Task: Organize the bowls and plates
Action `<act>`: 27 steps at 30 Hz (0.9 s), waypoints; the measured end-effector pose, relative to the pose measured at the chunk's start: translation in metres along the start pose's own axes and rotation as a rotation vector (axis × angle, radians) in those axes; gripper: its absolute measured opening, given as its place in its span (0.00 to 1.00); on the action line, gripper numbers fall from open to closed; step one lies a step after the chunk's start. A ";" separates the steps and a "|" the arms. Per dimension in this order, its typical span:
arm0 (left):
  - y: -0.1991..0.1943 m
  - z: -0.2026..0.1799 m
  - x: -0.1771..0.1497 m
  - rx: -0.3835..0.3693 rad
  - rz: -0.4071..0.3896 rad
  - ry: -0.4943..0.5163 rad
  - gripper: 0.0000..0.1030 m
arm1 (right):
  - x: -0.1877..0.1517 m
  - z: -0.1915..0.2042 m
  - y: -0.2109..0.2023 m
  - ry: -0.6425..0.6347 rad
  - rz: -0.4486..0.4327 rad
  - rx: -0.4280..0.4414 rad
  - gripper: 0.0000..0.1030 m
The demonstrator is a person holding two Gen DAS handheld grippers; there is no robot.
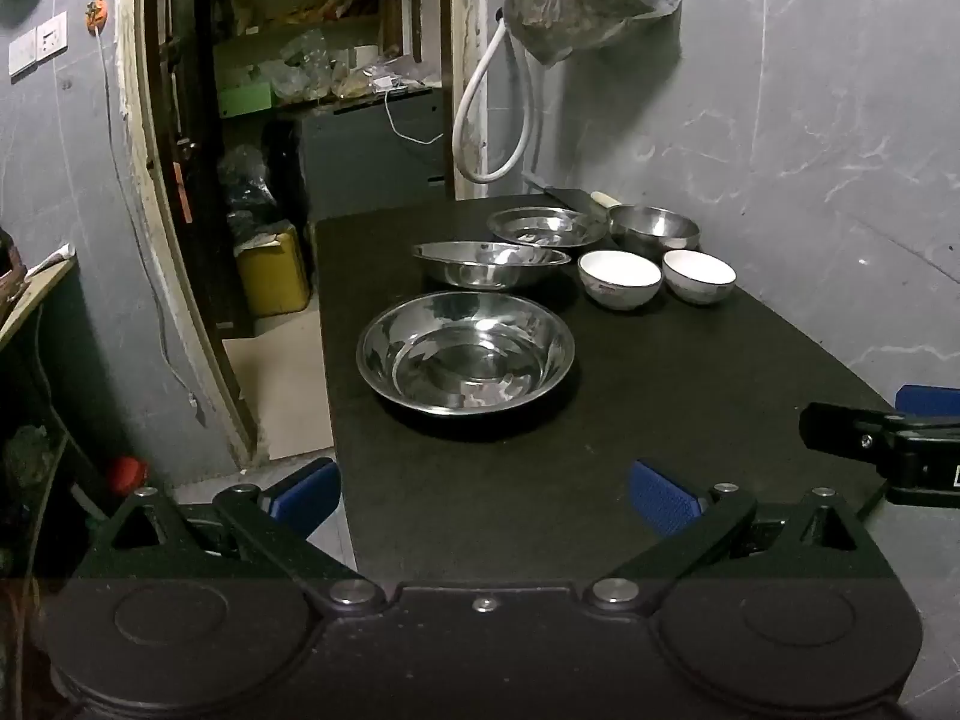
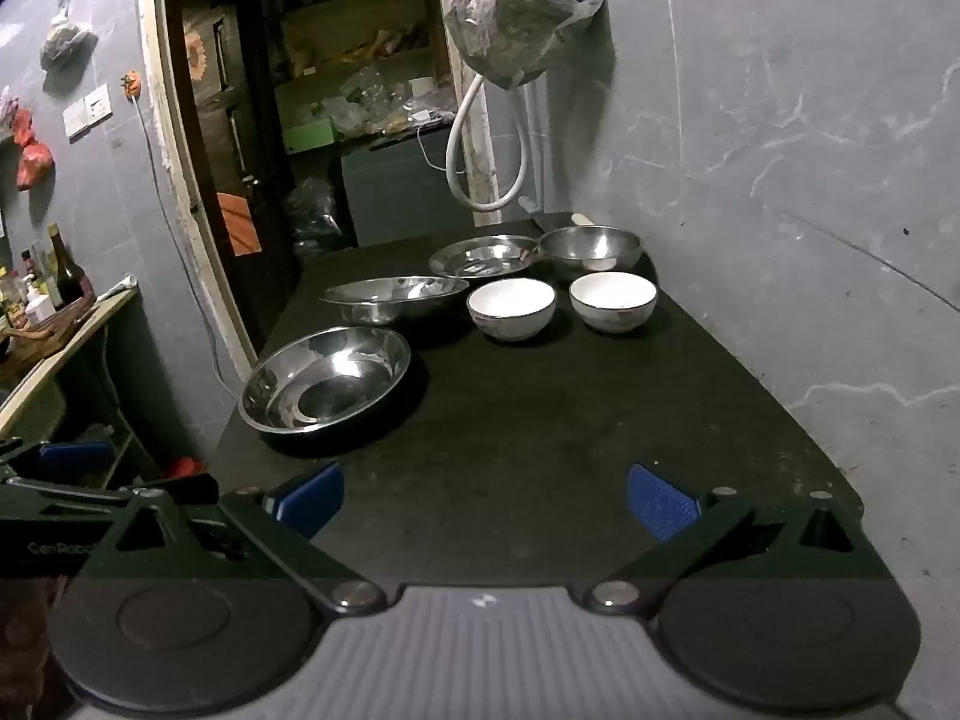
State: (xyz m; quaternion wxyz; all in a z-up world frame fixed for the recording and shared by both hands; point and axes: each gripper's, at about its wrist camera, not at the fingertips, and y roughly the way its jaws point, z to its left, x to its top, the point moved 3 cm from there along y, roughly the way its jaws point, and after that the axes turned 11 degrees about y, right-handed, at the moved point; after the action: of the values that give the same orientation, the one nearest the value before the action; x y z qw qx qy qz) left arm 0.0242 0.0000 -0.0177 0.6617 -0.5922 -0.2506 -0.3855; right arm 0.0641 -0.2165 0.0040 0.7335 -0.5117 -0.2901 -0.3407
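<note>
Looking like nothing's being sorted yet: both the left gripper [image 1: 485,495] and right gripper [image 2: 485,501] are hovering over the near end of the dark surface [image 1: 660,390], fingers spread wide and holding nothing. 6 pieces are sitting loose toward the far end, nearest being the big steel plate [image 1: 465,351]. I'm guessing the next move is reaching for it.

A knife [image 1: 585,197] behind the far steel bowl [image 1: 654,228] is mostly hidden. The right gripper [image 1: 888,450] is cut off by the edge.
</note>
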 end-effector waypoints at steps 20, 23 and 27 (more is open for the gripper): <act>0.000 -0.006 0.003 -0.003 0.001 0.000 0.99 | -0.001 0.001 -0.002 -0.007 0.001 -0.004 1.00; 0.000 -0.009 0.005 -0.004 0.003 0.000 0.99 | 0.001 0.000 -0.003 -0.007 0.001 -0.005 1.00; 0.004 -0.009 0.003 -0.006 0.001 -0.001 0.99 | 0.000 0.000 -0.001 -0.004 0.001 -0.008 1.00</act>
State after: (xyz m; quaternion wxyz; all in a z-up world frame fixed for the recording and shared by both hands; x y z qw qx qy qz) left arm 0.0275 -0.0092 -0.0192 0.6600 -0.5946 -0.2494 -0.3856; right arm 0.0638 -0.2170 0.0045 0.7311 -0.5152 -0.2900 -0.3405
